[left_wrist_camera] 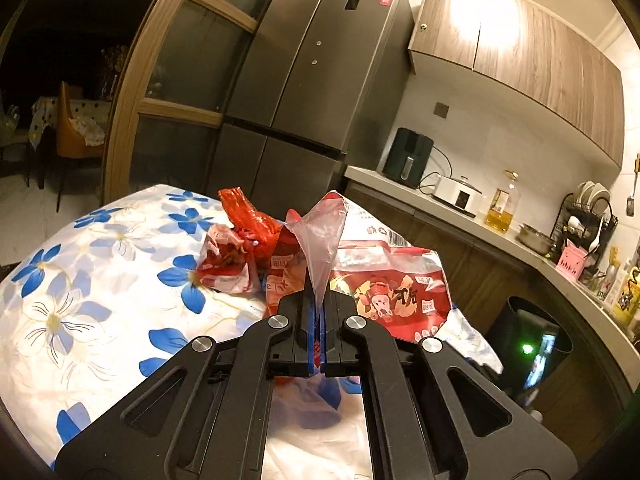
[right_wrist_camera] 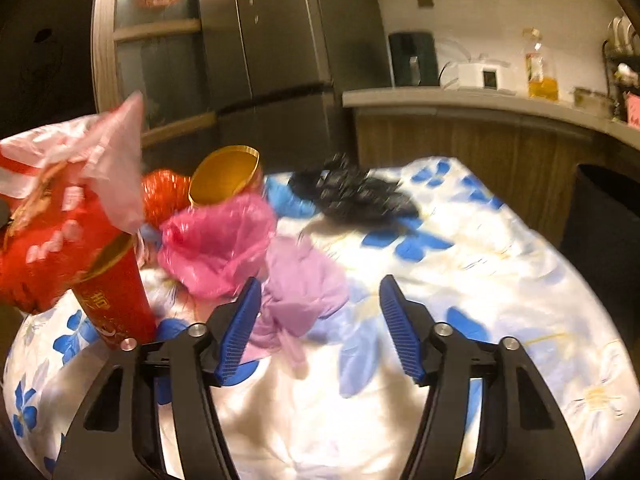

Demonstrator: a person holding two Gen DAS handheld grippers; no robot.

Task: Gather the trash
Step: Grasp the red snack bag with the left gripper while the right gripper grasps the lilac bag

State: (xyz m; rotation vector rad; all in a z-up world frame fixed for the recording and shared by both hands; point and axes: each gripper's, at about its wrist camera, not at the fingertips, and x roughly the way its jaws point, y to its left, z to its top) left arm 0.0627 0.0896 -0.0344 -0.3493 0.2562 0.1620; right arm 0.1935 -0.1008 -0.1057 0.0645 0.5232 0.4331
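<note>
My left gripper point(left_wrist_camera: 319, 312) is shut on the torn flap of a large red and white snack bag point(left_wrist_camera: 384, 280), which hangs in front of it above the flowered tablecloth point(left_wrist_camera: 80, 280). A smaller red wrapper point(left_wrist_camera: 228, 260) and an orange-red wrapper point(left_wrist_camera: 250, 216) lie behind it. My right gripper point(right_wrist_camera: 320, 312) is open and empty over the table, with a lilac plastic bag point(right_wrist_camera: 300, 292) between its fingers. A pink plastic bag point(right_wrist_camera: 216, 248), a tall red paper cup point(right_wrist_camera: 116, 300), a gold-lined cup point(right_wrist_camera: 226, 178) and a black crumpled bag point(right_wrist_camera: 352, 192) lie near. The snack bag point(right_wrist_camera: 52, 224) shows at the left.
A dark fridge point(left_wrist_camera: 304, 80) stands behind the table. A counter point(left_wrist_camera: 460, 216) on the right carries an air fryer point(left_wrist_camera: 408, 158), a white cooker, an oil bottle point(left_wrist_camera: 502, 208) and a dish rack. A black bin point(left_wrist_camera: 524, 340) stands on the floor beside the table; it also shows in the right wrist view point(right_wrist_camera: 604, 216).
</note>
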